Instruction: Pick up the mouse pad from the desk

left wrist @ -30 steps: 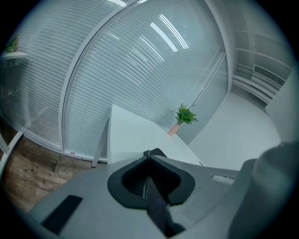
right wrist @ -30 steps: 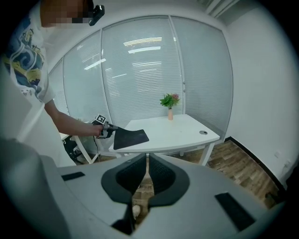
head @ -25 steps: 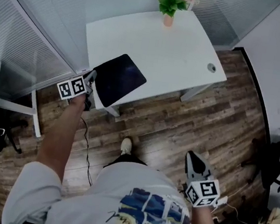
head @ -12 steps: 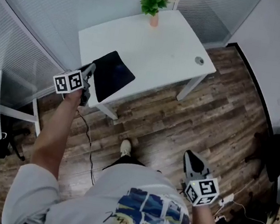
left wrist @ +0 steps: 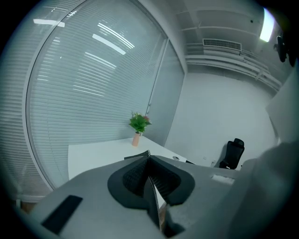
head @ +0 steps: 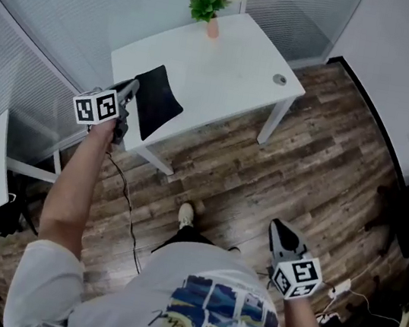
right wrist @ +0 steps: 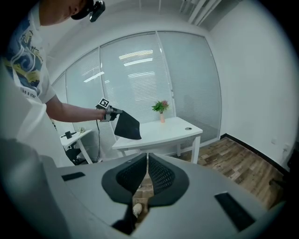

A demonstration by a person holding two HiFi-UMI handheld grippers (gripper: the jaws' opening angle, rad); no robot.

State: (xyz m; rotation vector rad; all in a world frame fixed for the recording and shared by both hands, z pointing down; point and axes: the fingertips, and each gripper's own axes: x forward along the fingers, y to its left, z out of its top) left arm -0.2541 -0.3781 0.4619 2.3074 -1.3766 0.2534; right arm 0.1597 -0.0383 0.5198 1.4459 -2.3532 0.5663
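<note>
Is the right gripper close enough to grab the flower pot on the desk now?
Probably not. The right gripper hangs low by the person's side, over the floor, while the flower pot stands at the far edge of the desk.

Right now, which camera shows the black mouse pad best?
The right gripper view: the mouse pad hangs whole from the left gripper, lifted off the desk. The head view shows it tilted from above; the left gripper view only its thin edge between shut jaws.

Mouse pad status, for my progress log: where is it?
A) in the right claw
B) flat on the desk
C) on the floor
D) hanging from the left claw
D: the mouse pad hangs pinched in the left claw, at the white desk's corner.
</note>
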